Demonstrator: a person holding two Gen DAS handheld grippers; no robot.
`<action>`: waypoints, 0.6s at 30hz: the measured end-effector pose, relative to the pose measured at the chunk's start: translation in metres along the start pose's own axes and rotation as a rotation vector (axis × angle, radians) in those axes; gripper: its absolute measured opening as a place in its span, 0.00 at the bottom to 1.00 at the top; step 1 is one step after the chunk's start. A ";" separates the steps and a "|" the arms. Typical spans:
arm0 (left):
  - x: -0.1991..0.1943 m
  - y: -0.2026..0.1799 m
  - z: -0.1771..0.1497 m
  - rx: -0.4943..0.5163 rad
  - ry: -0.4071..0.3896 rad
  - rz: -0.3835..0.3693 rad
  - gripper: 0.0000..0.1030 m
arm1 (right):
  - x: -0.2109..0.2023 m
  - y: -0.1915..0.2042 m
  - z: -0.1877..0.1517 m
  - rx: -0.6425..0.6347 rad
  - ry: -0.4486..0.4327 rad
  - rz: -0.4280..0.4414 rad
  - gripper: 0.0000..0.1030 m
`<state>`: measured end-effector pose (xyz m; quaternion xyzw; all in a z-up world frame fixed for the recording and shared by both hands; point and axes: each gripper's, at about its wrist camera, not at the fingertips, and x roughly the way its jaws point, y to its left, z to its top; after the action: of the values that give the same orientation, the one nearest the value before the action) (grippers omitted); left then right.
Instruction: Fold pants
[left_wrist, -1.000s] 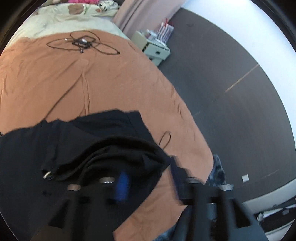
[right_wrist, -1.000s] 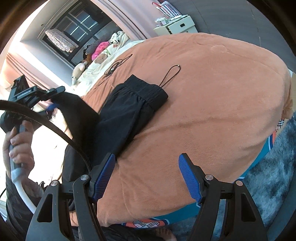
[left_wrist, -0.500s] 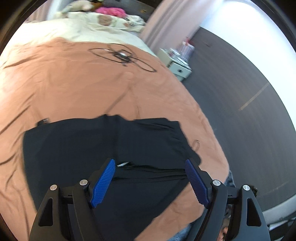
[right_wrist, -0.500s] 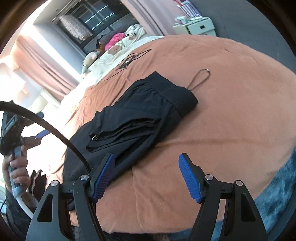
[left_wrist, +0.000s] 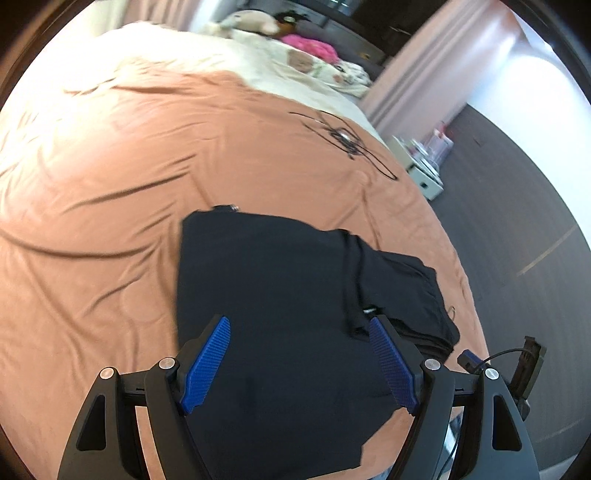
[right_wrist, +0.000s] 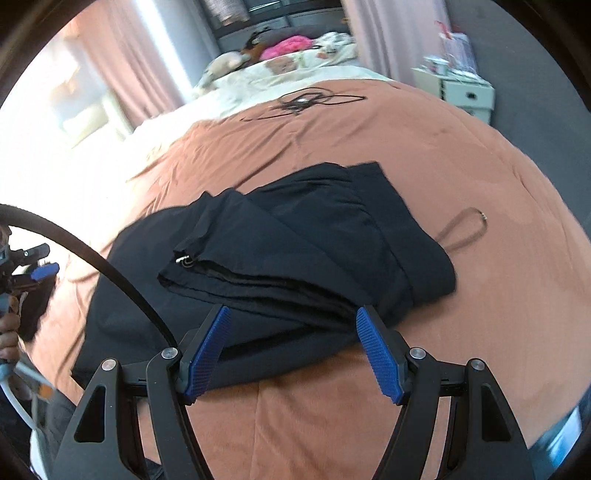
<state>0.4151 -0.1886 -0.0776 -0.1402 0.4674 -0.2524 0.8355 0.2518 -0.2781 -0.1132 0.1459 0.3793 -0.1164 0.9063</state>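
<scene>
**Black pants on the bed, both my grippers empty**

Bed with orange-brown cover (left_wrist: 110, 192): fills most of both views, creased, with a cream patterned sheet (right_wrist: 295, 70) at its far end.

Black pants (left_wrist: 280, 295): lying on the cover near its close edge, partly folded. In the right wrist view a doubled layer (right_wrist: 314, 236) sits on top toward the right, with a flat single layer spreading out to the near left. A small metal fitting (right_wrist: 184, 260) shows at the edge of the upper fold.

My left gripper (left_wrist: 301, 363): above the near part of the pants, blue pads spread wide apart, nothing between them; I cannot tell whether they touch the cloth.

My right gripper (right_wrist: 291, 356): poised at the near edge of the folded bundle, pads standing apart and gripping nothing.

White bedside cabinet (right_wrist: 467, 94): on the floor to the far right of the bed.

Tangled black cable (right_wrist: 306, 101): far end of the orange cover.

Cord loop (right_wrist: 465, 230): lying on the cover just right of the pants.
</scene>
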 end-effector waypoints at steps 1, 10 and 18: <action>-0.002 0.008 -0.003 -0.022 -0.003 0.004 0.77 | 0.004 0.004 0.004 -0.024 0.008 0.001 0.68; -0.013 0.073 -0.037 -0.189 -0.039 0.041 0.76 | 0.045 0.042 0.031 -0.176 0.077 0.005 0.55; -0.004 0.109 -0.061 -0.265 -0.016 0.052 0.74 | 0.085 0.078 0.045 -0.311 0.137 -0.030 0.55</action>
<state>0.3925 -0.0954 -0.1579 -0.2390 0.4933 -0.1655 0.8198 0.3644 -0.2300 -0.1302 0.0059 0.4560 -0.0597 0.8880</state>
